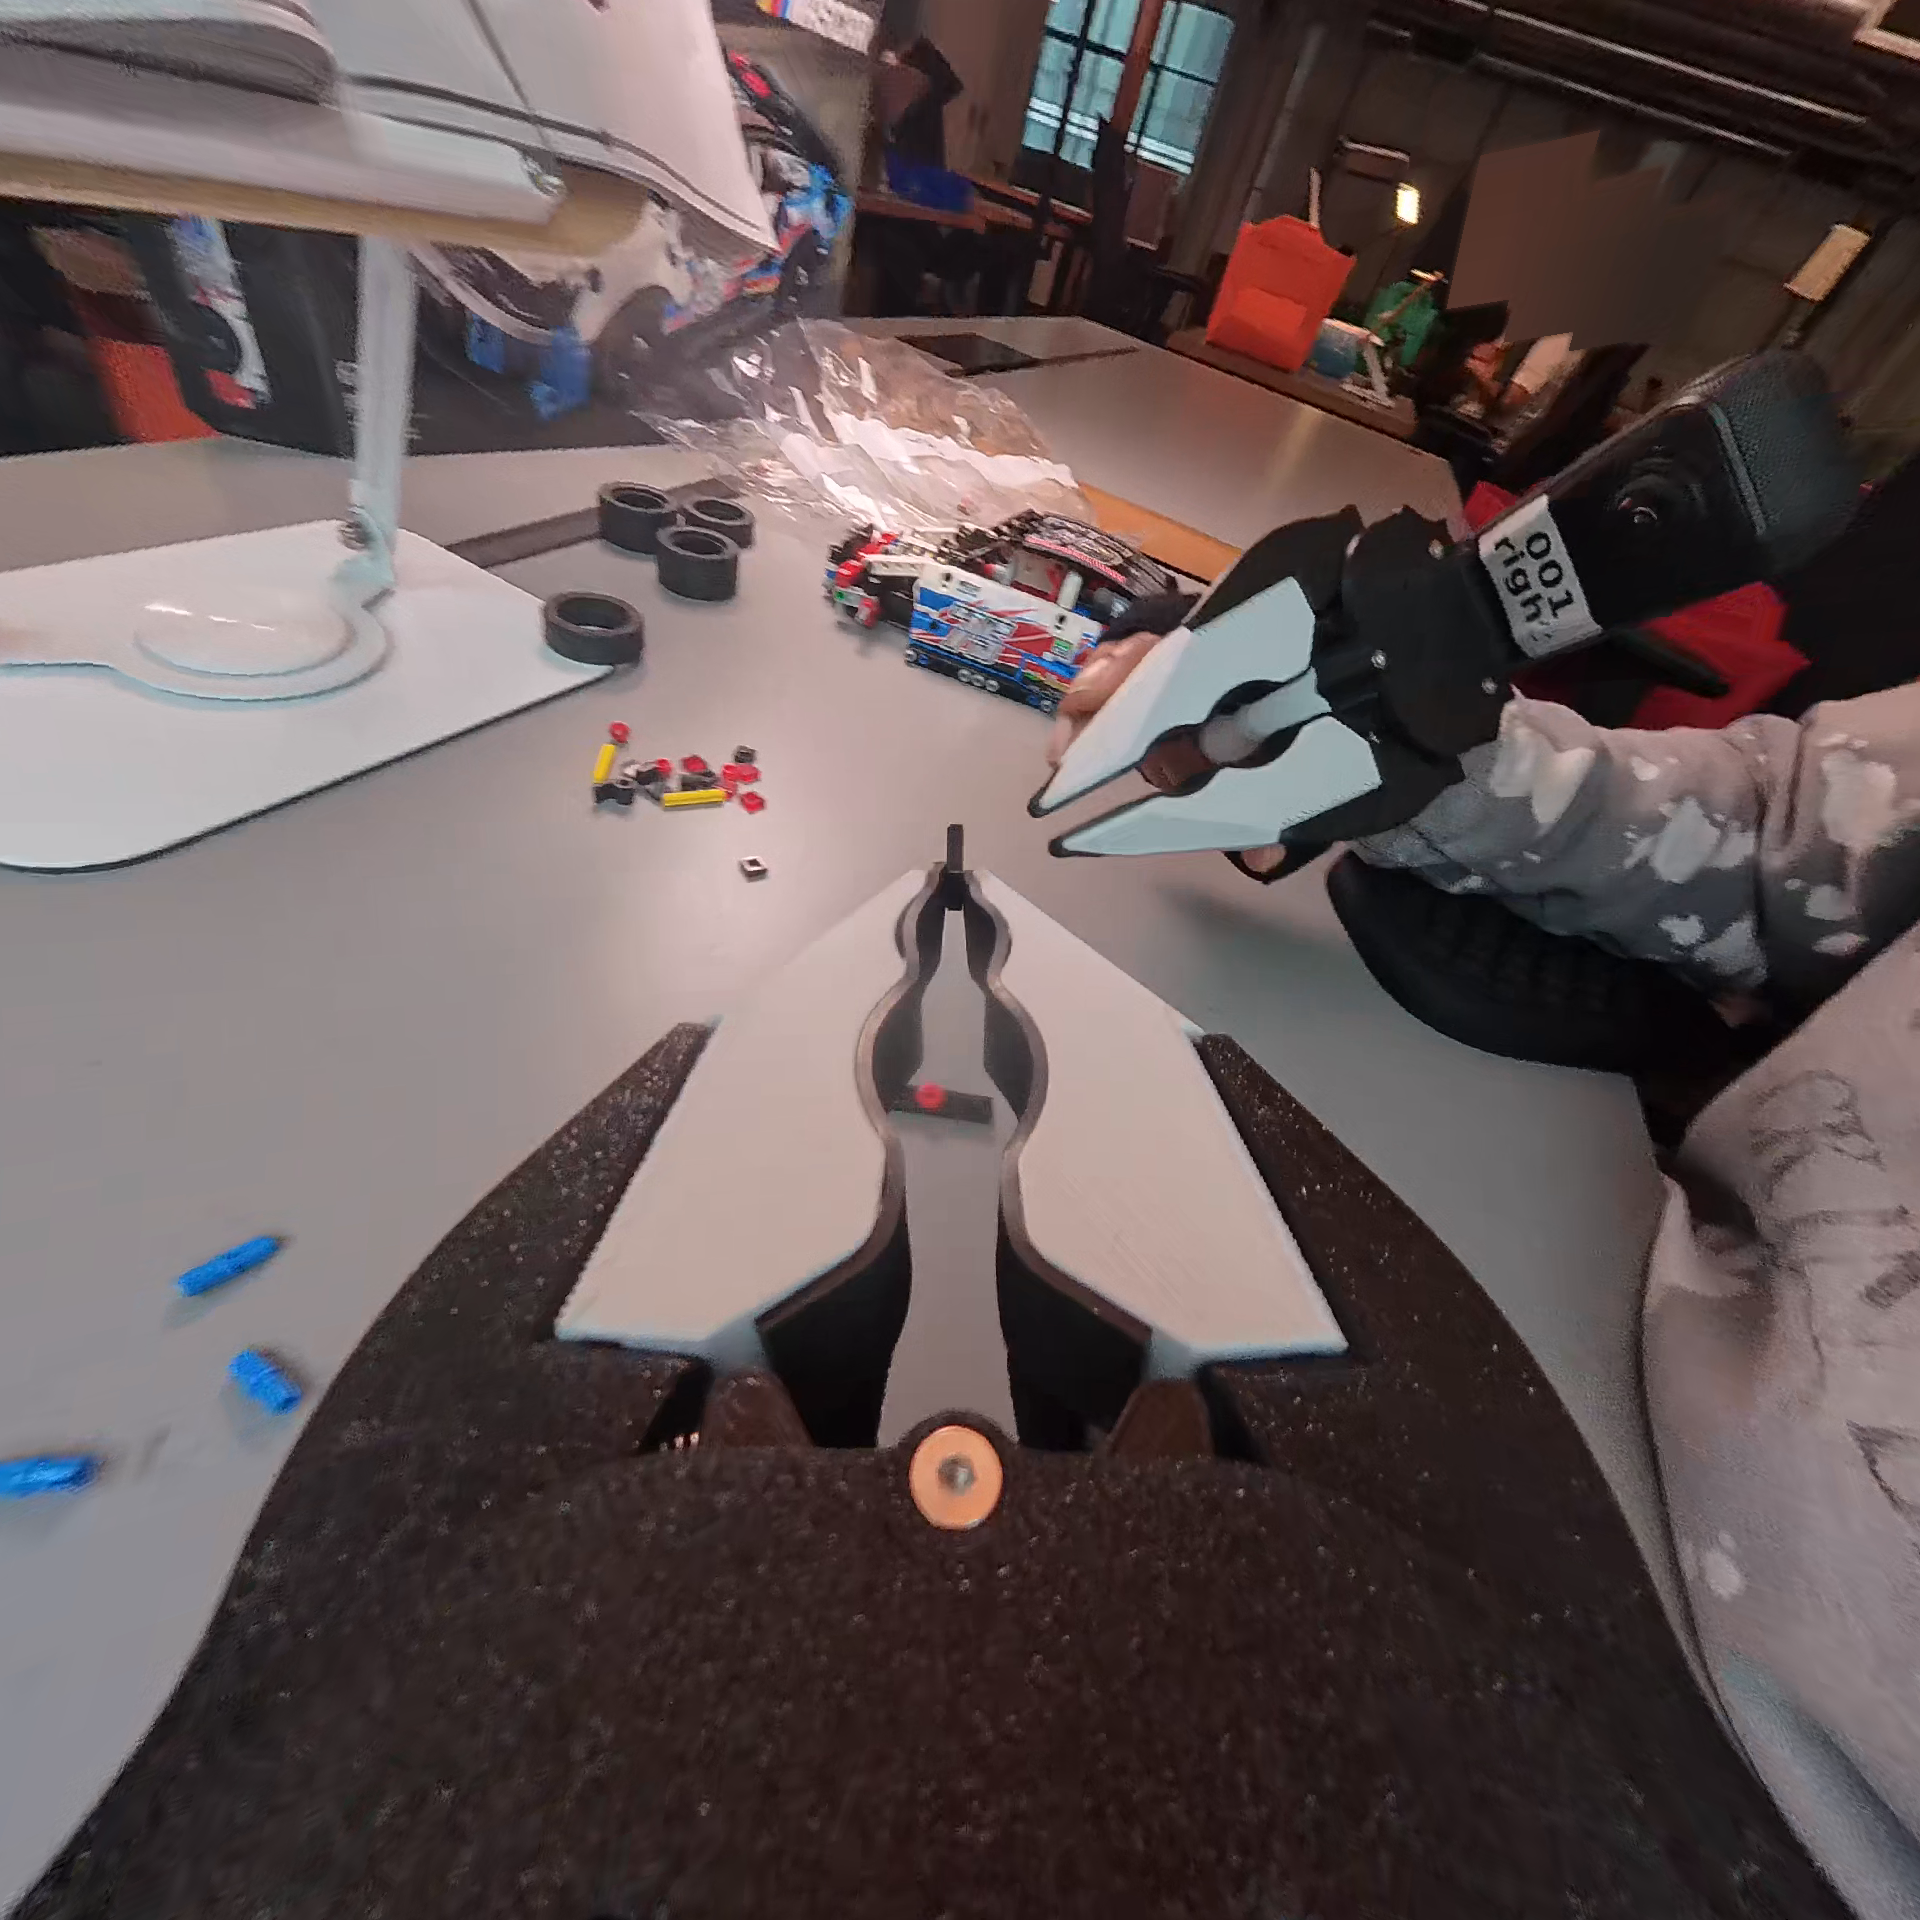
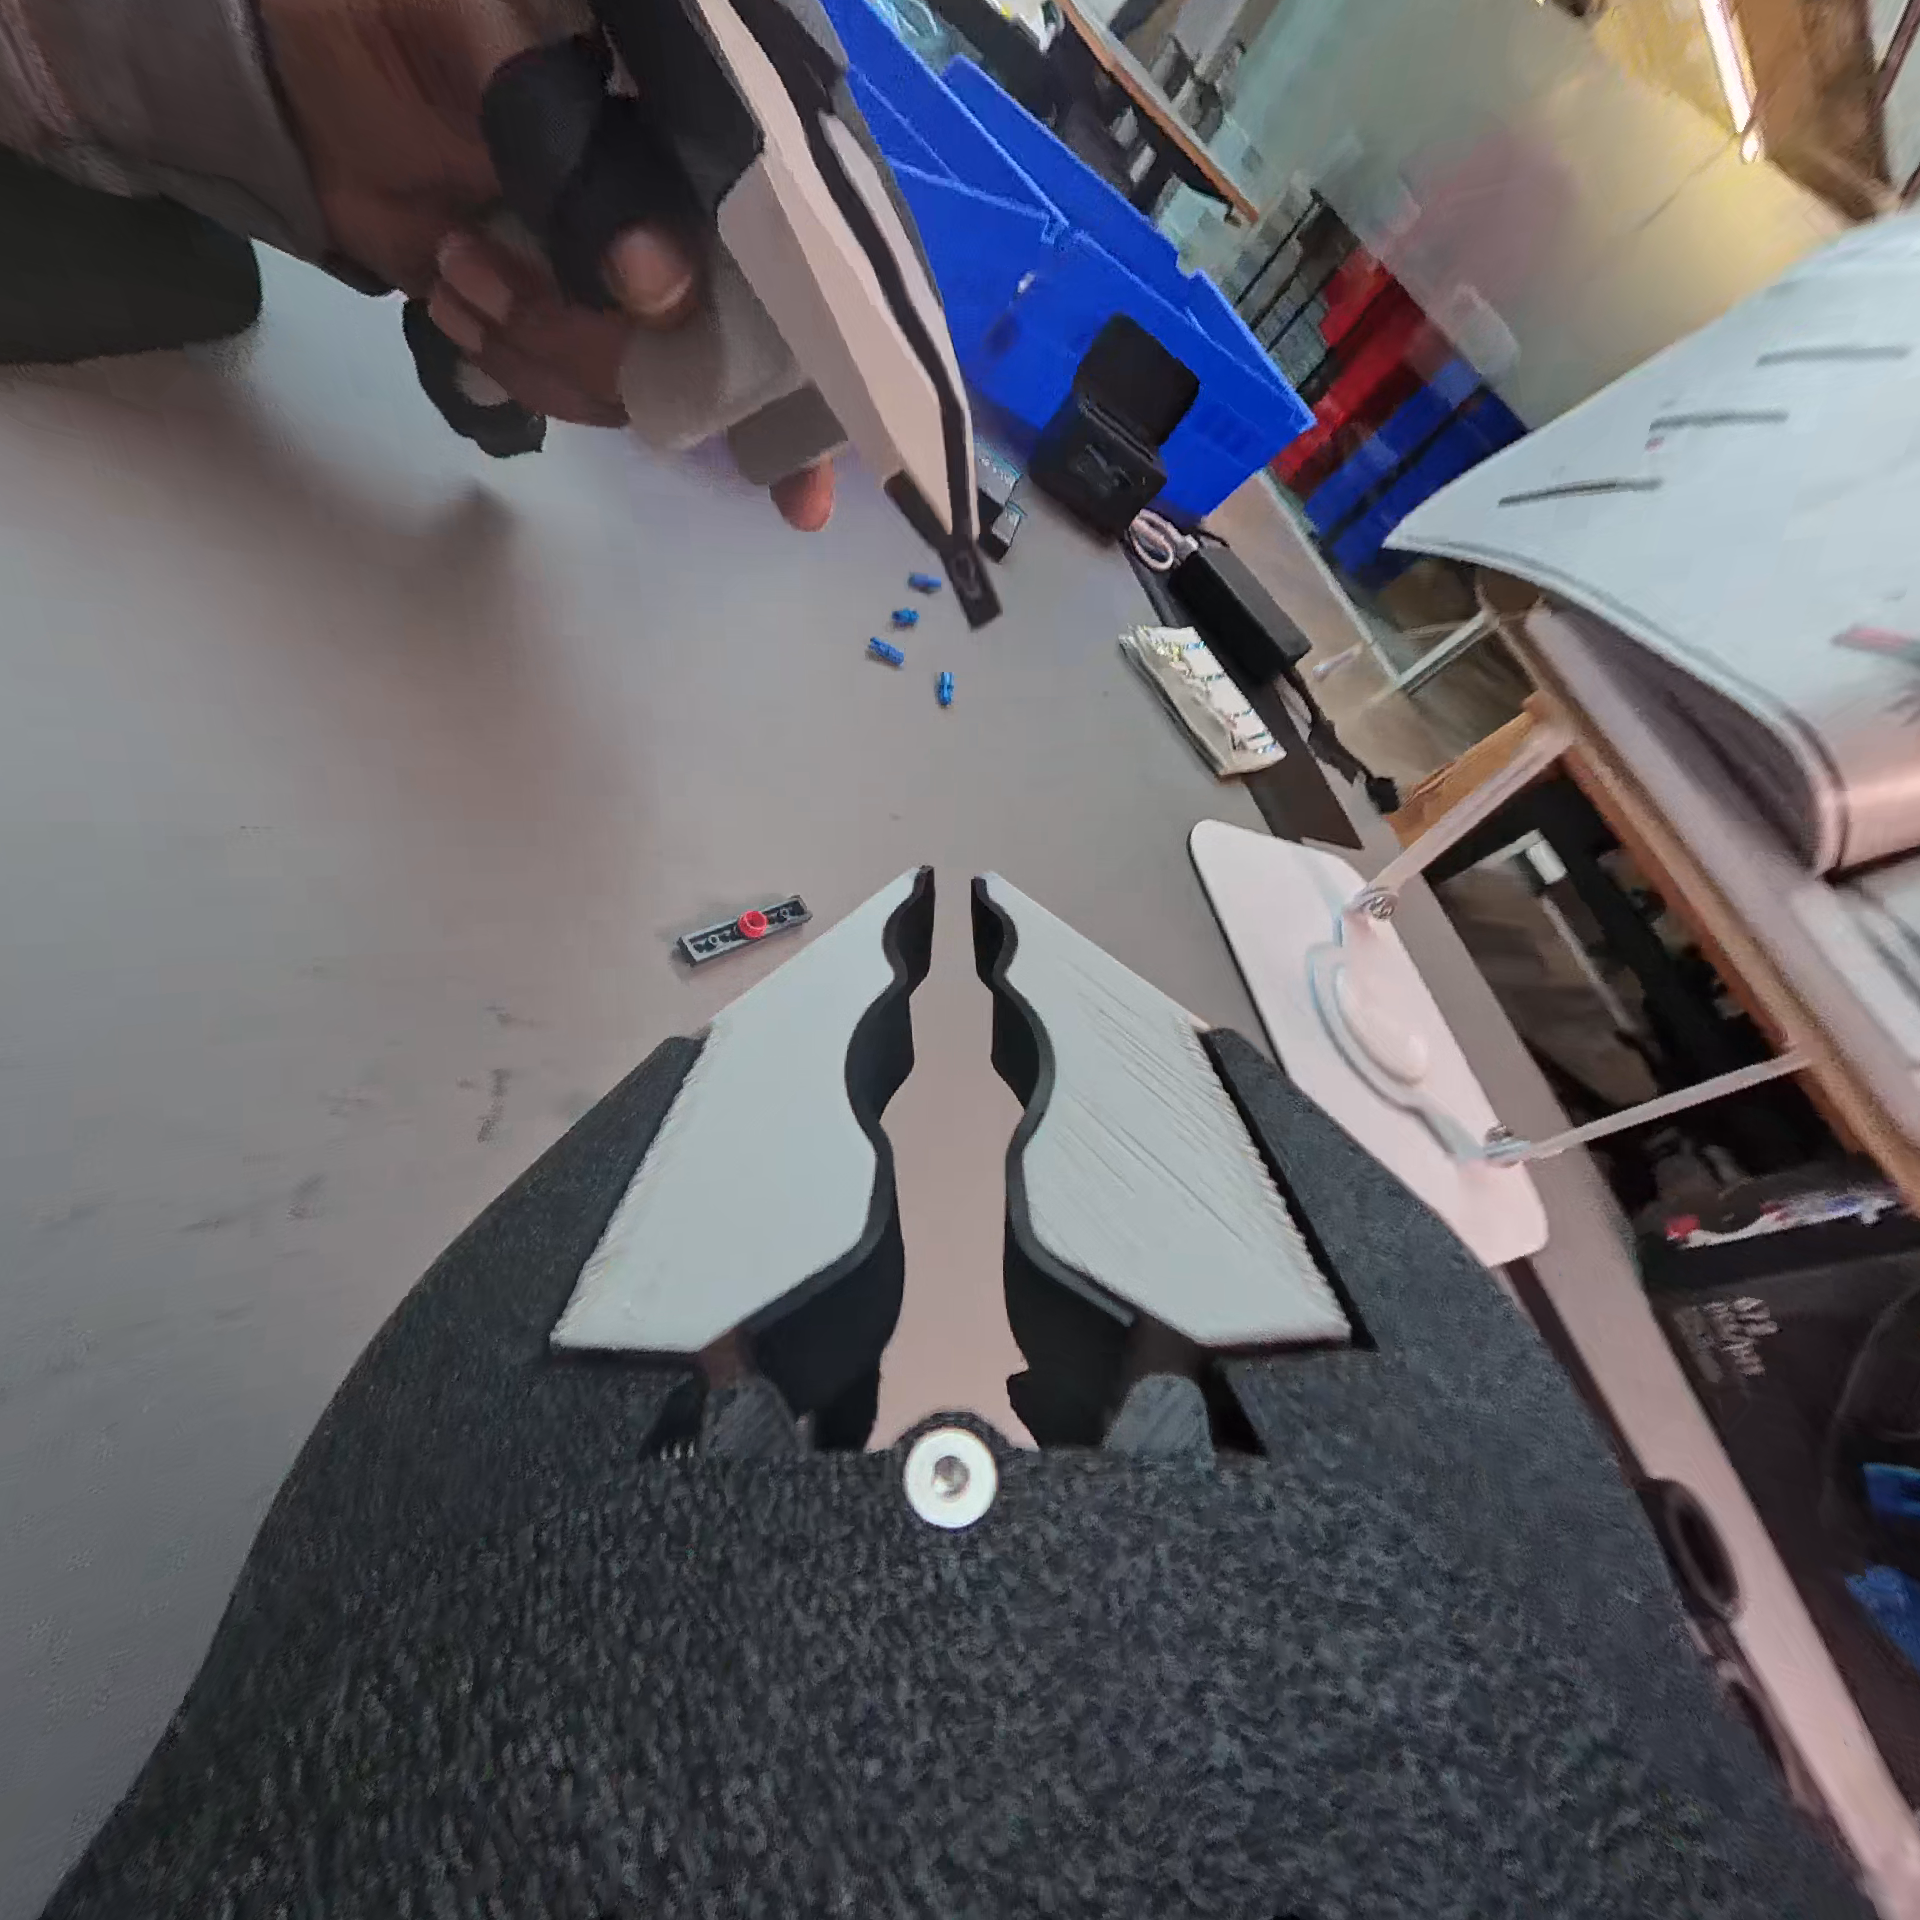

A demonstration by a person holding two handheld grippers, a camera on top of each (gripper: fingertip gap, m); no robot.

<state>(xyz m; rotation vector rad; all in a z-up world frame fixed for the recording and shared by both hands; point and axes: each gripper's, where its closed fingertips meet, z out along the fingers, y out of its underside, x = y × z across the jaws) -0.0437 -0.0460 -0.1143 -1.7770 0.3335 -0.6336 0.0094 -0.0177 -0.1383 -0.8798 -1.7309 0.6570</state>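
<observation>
Left claw [image 1: 954, 883]: clenched on a small black pin [image 1: 954, 844] that projects upright from its tips, above the grey table [image 1: 416, 1039]. A black plate with red stud [image 1: 938, 1101] lies on the table beneath its fingers. Right claw [image 2: 952, 881]: released, tips slightly apart, holding nothing; the plate lies just left of its tips. Blue pins [image 2: 885, 650] lie farther ahead.

Black part in the left gripper [image 1: 954, 902]: we cannot tell its kind, too small.
Blue pins [image 1: 227, 1264] at 8 o'clock: we see them smeared by blur.
Book [image 2: 1766, 582] at 2 o'clock: cut off by the edge.
Left gripper's tips, right wrist view: we see only blur.
</observation>
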